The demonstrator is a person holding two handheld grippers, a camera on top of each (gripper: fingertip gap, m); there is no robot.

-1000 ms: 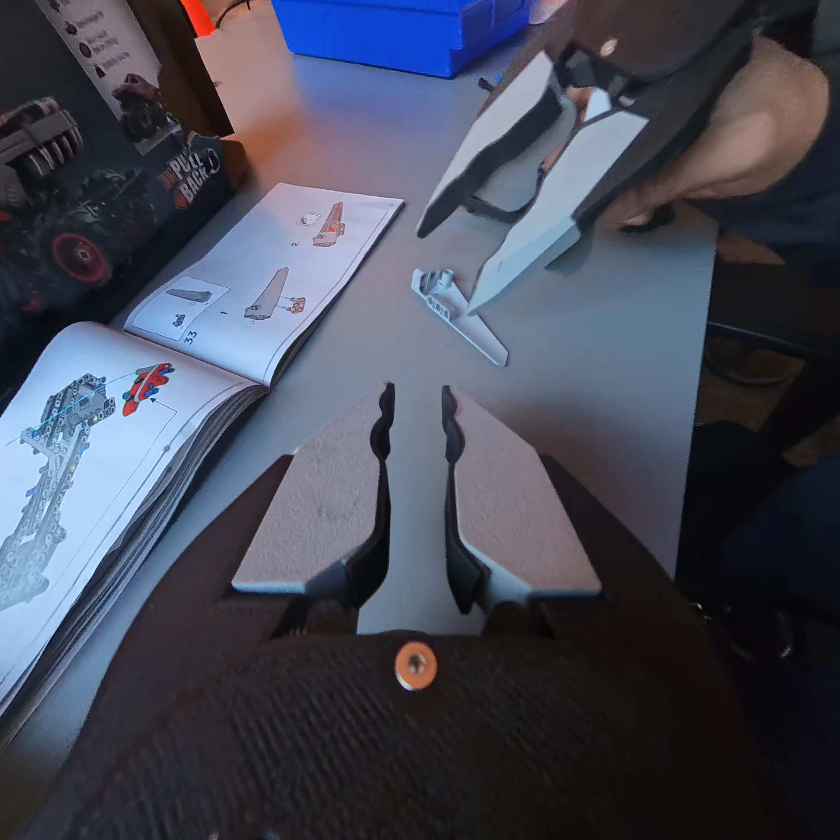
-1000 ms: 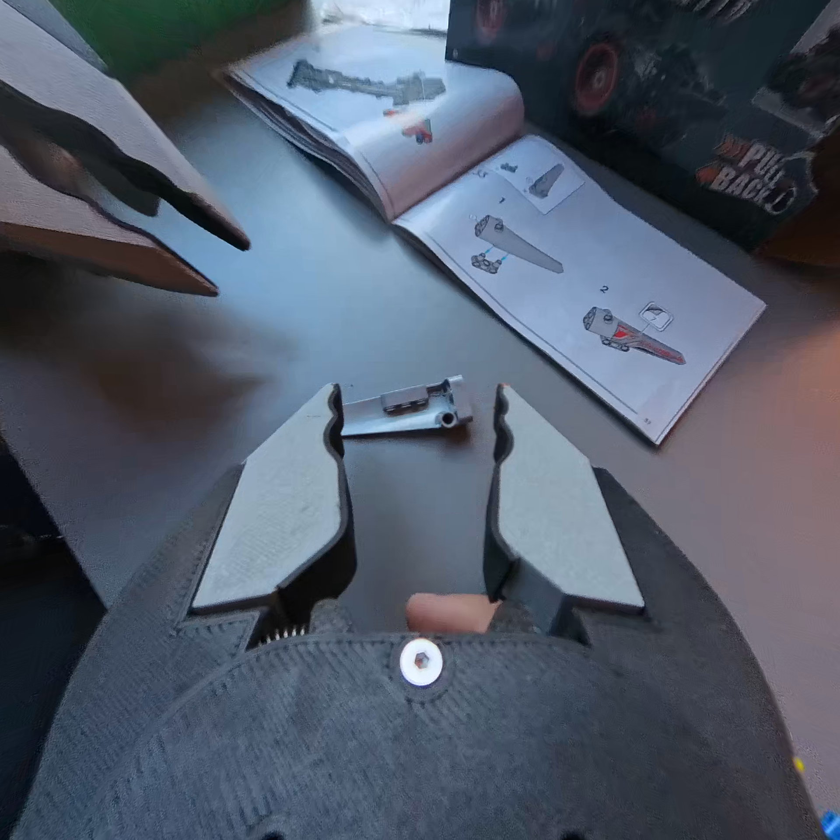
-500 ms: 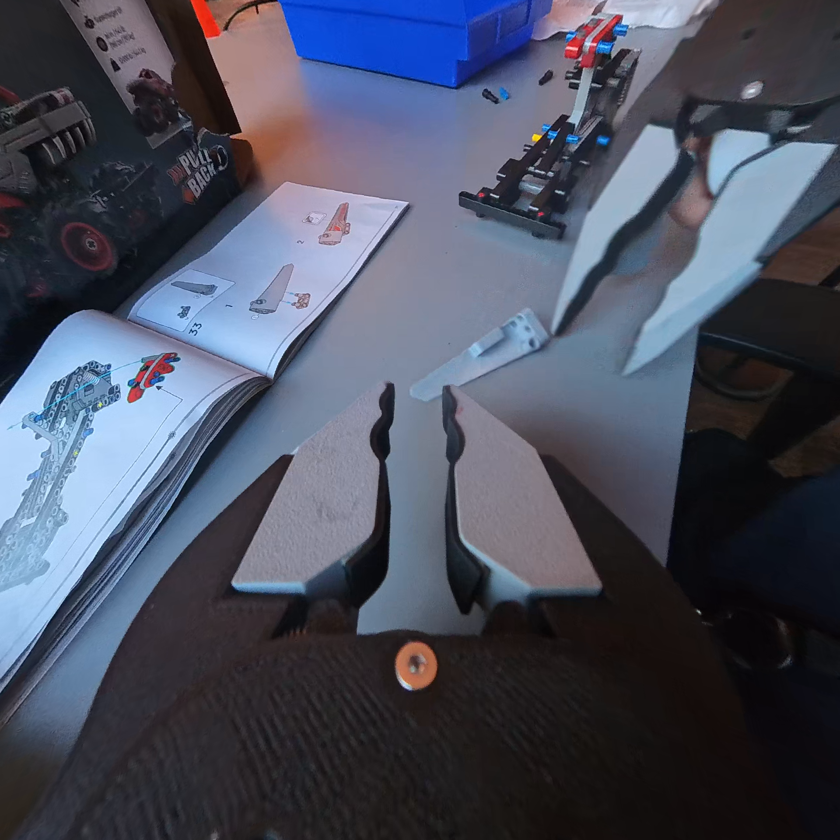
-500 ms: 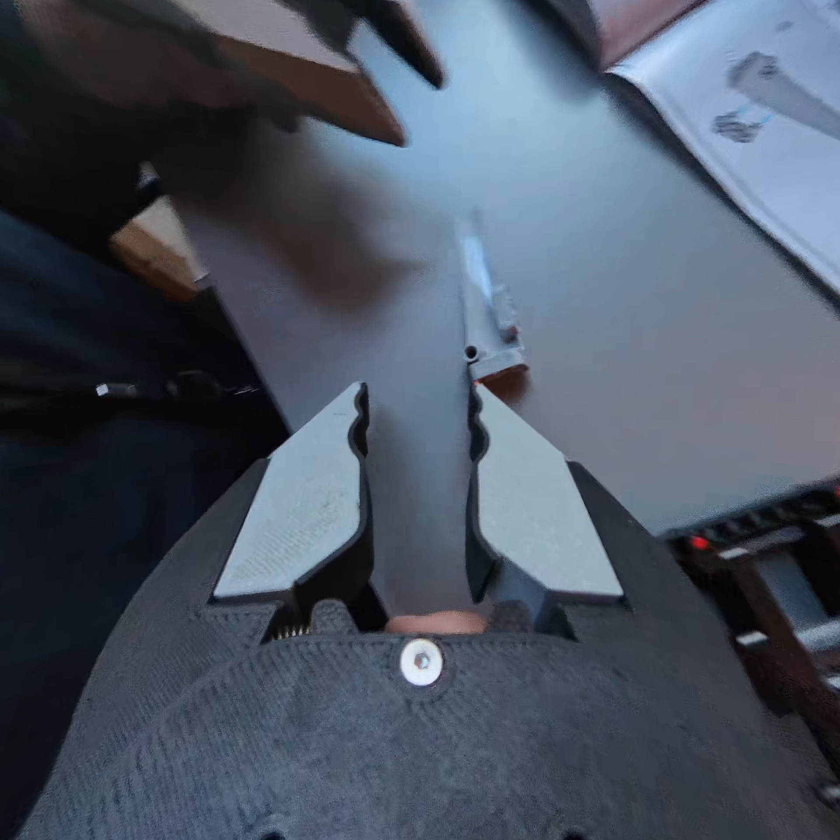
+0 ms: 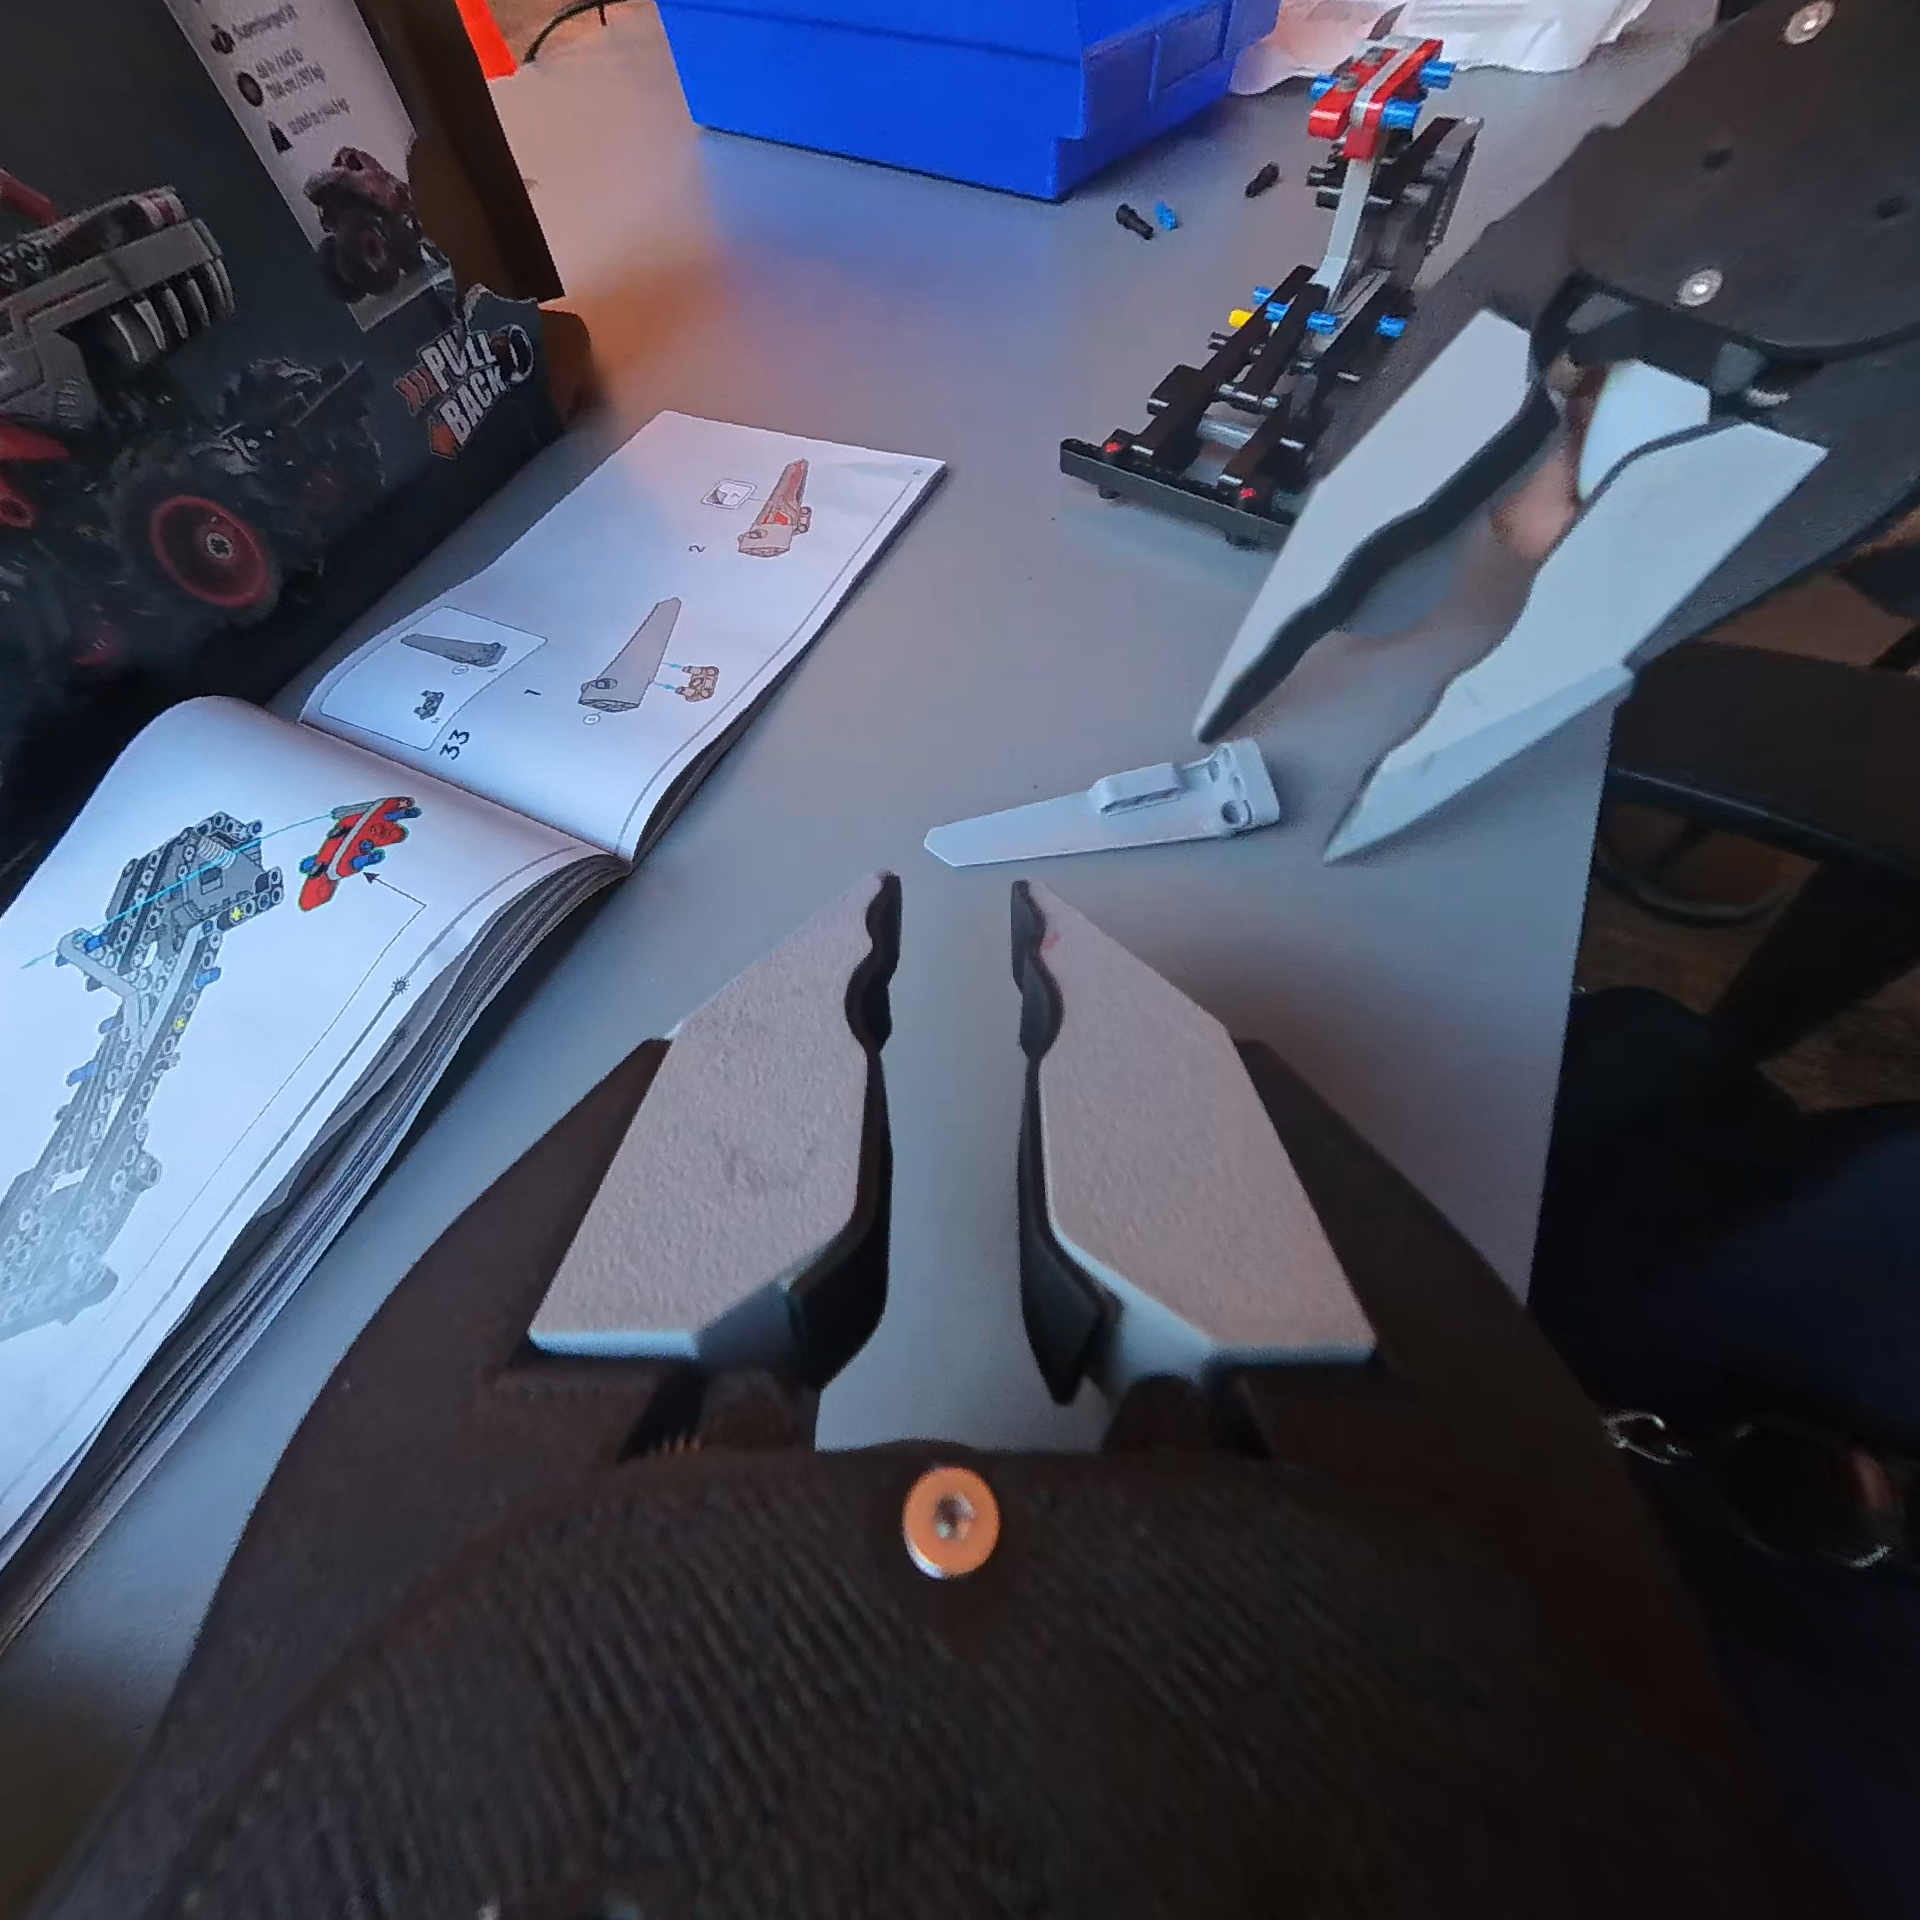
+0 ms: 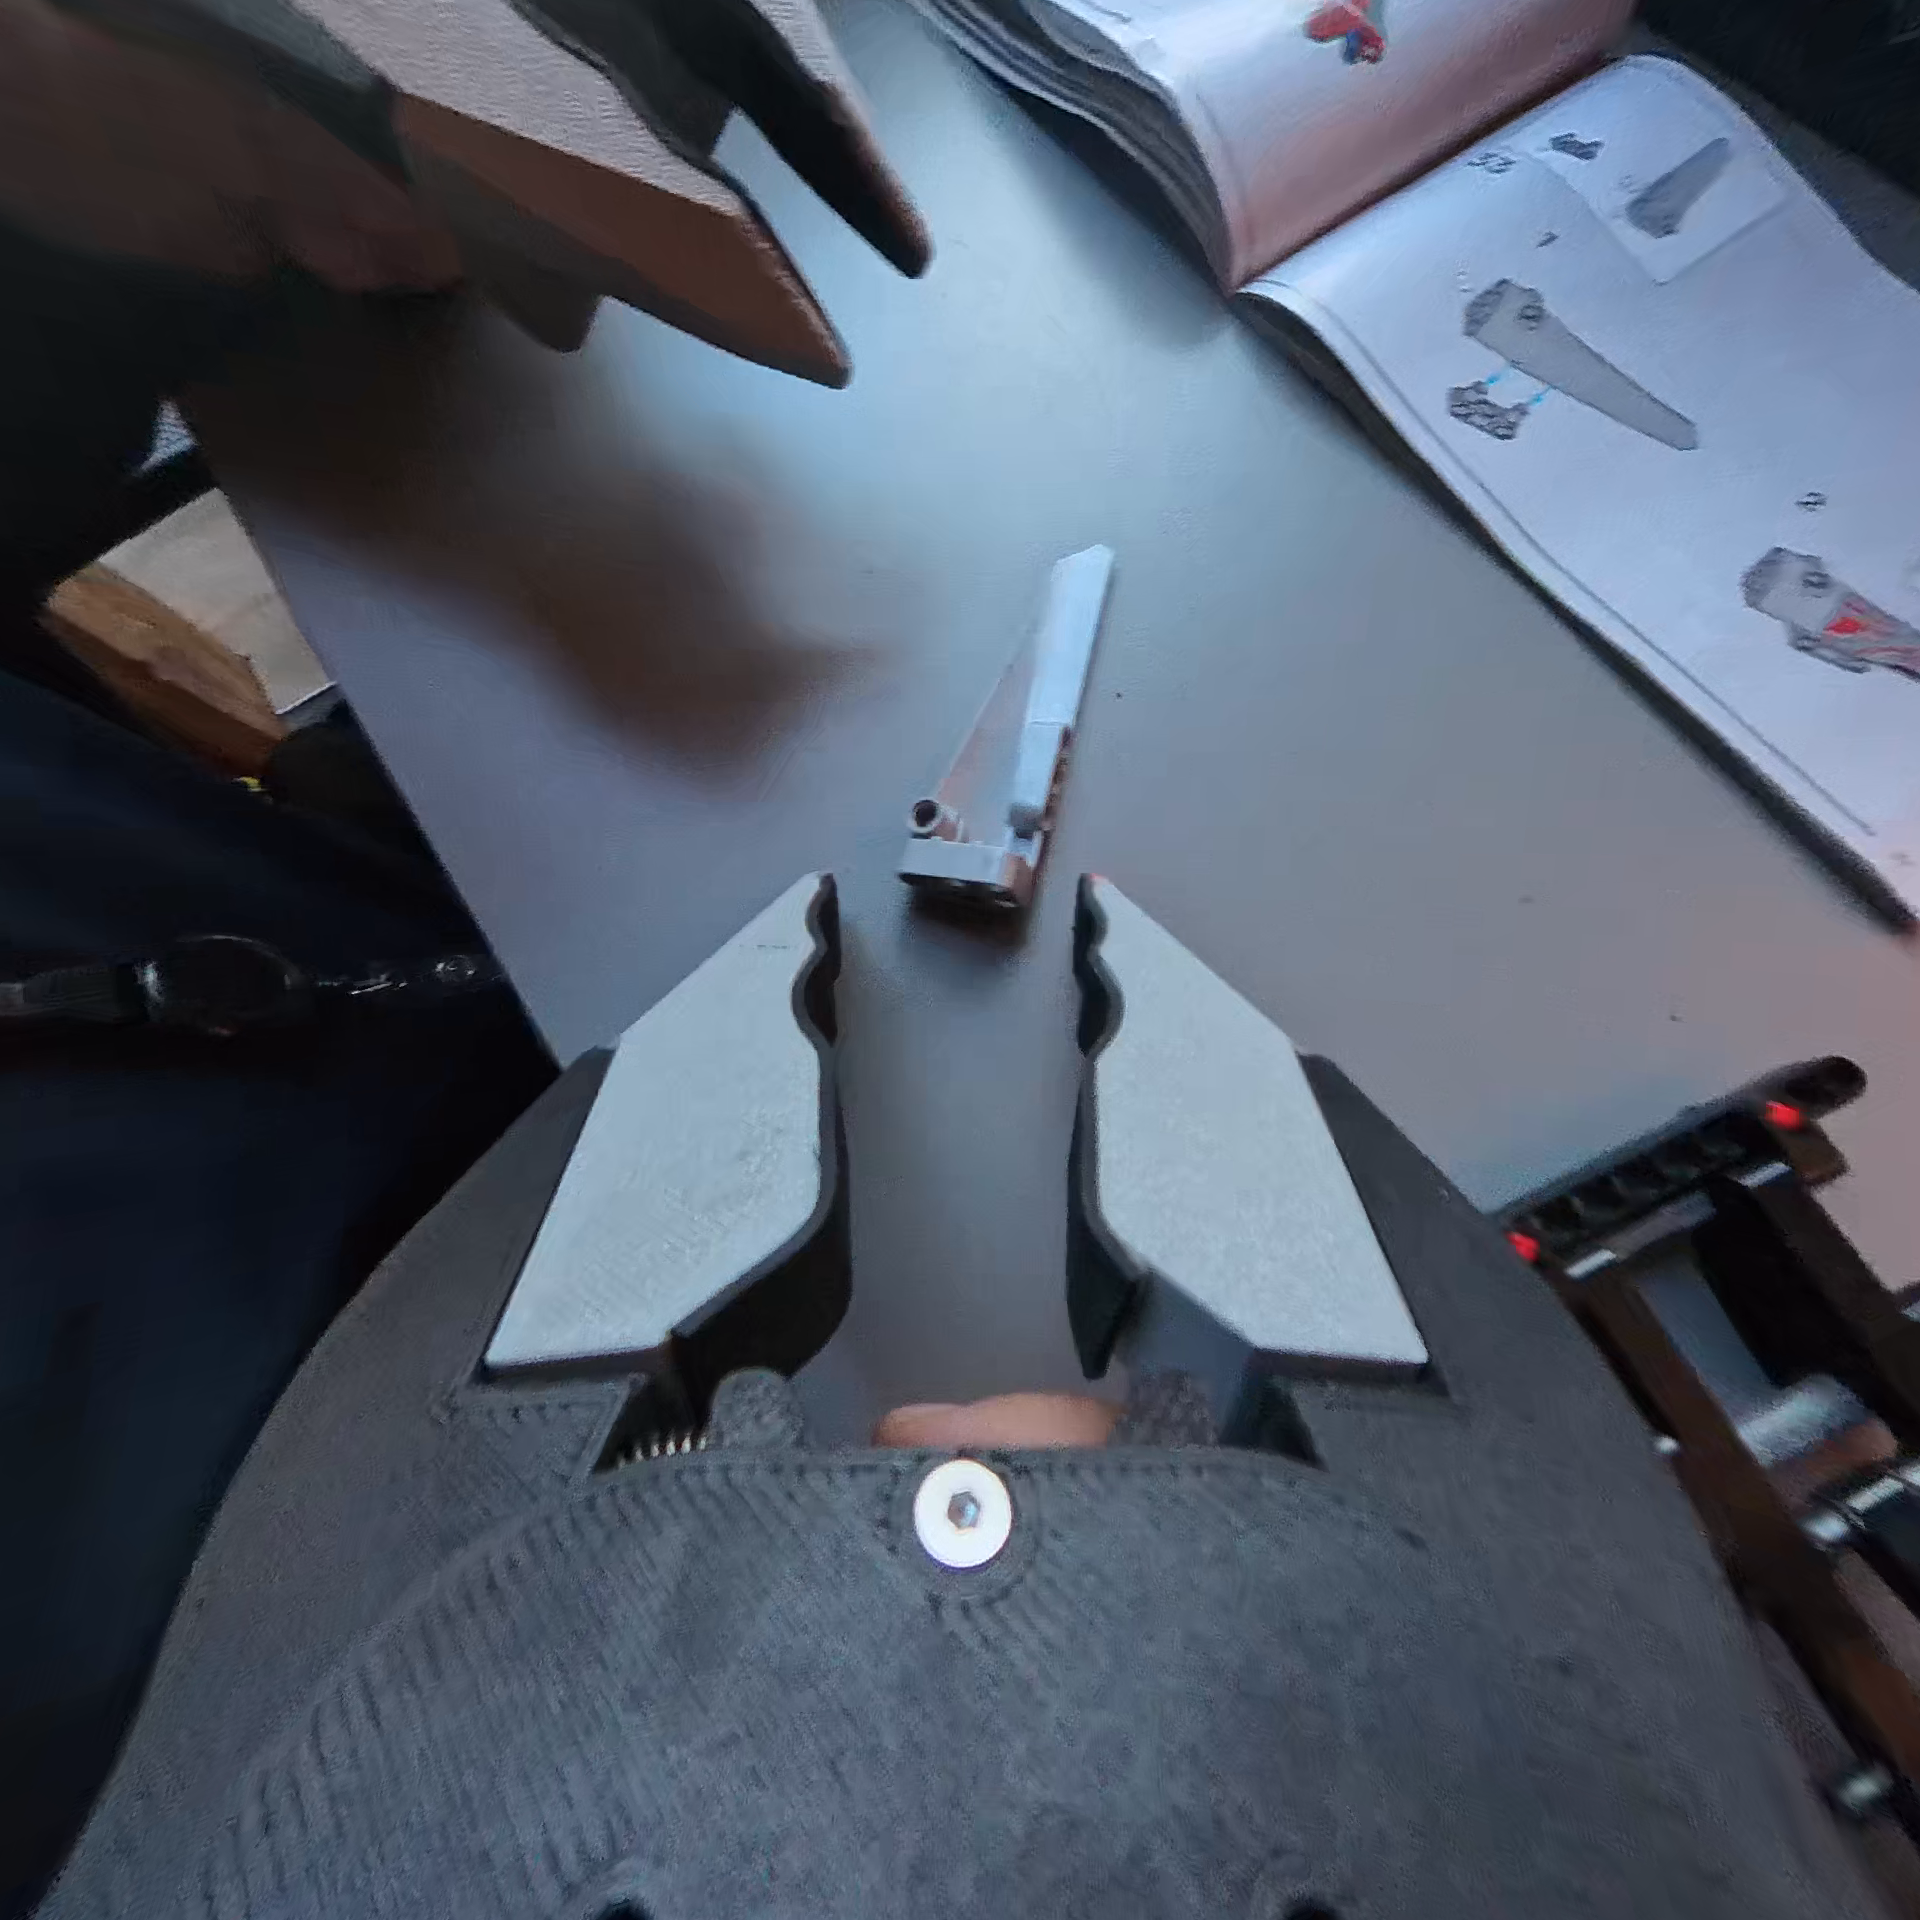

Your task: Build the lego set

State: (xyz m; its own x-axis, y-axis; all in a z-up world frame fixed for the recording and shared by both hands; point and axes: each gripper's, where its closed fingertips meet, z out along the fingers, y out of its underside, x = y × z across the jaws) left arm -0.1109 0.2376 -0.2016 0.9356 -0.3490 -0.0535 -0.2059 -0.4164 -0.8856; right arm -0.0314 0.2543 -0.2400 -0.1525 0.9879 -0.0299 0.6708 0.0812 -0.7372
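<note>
1. Right tool (image 6: 954,914): jaws apart, nothing between them. The grey wedge panel (image 6: 1023,748) lies flat on the desk (image 6: 1299,779) just ahead of the tips, its wide pin-hole end nearest the tool and its narrow end pointing away. Judgement: lined up this way so the jaws can close across the wide end.
2. Left tool (image 5: 954,904): jaws parted by a narrow gap, empty, hovering over the desk. The panel (image 5: 1112,816) sits just ahead and right of its tips, not touching. Probably waiting to steady or receive the part.
3. In the left wrist view the right tool (image 5: 1288,790) comes in from the far right, tips straddling the panel's wide end.
4. Instruction booklet (image 5: 623,623) lies open ahead-left of the left tool, showing the wedge step; likely kept there for reference.
5. Partly built black chassis (image 5: 1278,384) stands far ahead-right, well apart from the panel. Blue bin (image 5: 935,94) behind it; set's box (image 5: 208,364) far left.
6. Step in hand, as judged: picking up the panel; build is partial.
</note>
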